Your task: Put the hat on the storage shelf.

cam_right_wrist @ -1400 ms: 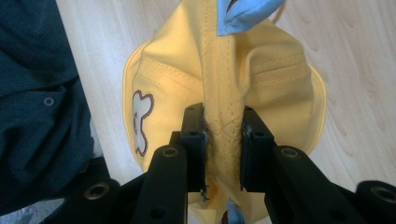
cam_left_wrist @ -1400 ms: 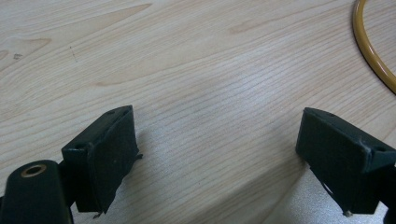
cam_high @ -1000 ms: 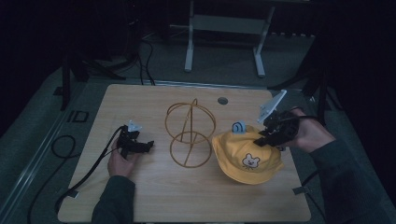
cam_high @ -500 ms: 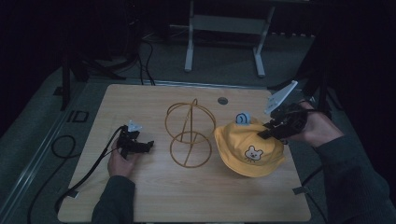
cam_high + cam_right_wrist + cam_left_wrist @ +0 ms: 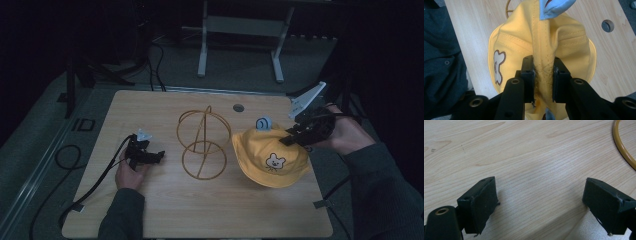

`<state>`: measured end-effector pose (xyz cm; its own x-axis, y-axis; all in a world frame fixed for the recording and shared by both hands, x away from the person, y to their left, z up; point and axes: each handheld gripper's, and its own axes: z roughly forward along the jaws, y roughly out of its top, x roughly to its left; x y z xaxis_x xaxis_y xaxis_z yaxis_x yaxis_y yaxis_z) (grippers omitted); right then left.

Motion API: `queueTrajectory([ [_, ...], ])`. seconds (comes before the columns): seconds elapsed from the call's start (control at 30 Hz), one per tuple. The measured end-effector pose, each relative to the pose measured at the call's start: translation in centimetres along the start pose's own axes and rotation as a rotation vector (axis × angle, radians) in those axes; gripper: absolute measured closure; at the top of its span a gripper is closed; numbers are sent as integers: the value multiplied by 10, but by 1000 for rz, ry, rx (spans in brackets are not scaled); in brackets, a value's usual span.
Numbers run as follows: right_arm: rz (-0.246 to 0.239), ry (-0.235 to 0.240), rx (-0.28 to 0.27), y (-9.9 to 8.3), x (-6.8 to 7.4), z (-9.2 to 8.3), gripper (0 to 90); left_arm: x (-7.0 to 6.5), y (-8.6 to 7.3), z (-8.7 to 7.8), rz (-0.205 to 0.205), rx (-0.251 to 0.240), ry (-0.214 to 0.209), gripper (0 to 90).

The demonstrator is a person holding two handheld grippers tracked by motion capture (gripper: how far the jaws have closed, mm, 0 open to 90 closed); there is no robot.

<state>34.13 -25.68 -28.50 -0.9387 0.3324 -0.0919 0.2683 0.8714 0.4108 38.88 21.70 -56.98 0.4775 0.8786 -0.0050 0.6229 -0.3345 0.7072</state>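
Note:
A yellow bucket hat (image 5: 270,157) with a small animal patch and a blue ear tab (image 5: 263,123) hangs over the right part of the wooden table (image 5: 165,210). My right gripper (image 5: 291,138) is shut on a pinched fold of the hat's crown (image 5: 543,67), lifting it; the brim droops below. A gold wire stand (image 5: 202,142) made of rings stands at the table's middle. At the left, my left gripper (image 5: 154,156) rests low on the table, open, with bare wood between its pads (image 5: 482,202). An arc of the stand's base ring (image 5: 622,145) shows at the far right there.
A round hole (image 5: 238,107) is cut in the table near its back edge. A black cable (image 5: 82,185) trails from the left gripper off the table's left side. A metal frame (image 5: 240,30) stands on the dark floor behind the table.
My right gripper has risen and drawn to the right with the hat's crown in it, so the hat has lifted and shifted right. The left hand has stayed put.

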Motion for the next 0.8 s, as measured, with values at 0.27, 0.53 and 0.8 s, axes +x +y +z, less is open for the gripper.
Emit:
queueTrajectory([
  [0.27, 3, -8, -28, -1, -3, -12, 755, 0, 0, 0, 0, -2, 0, 123],
  [0.53, 1, -4, -30, -1, -6, -21, 757, 0, 0, 0, 0, 0, 0, 123],
  [0.8, 0, -9, -54, 3, -11, -31, 758, 0, 0, 0, 0, -2, 0, 123],
])
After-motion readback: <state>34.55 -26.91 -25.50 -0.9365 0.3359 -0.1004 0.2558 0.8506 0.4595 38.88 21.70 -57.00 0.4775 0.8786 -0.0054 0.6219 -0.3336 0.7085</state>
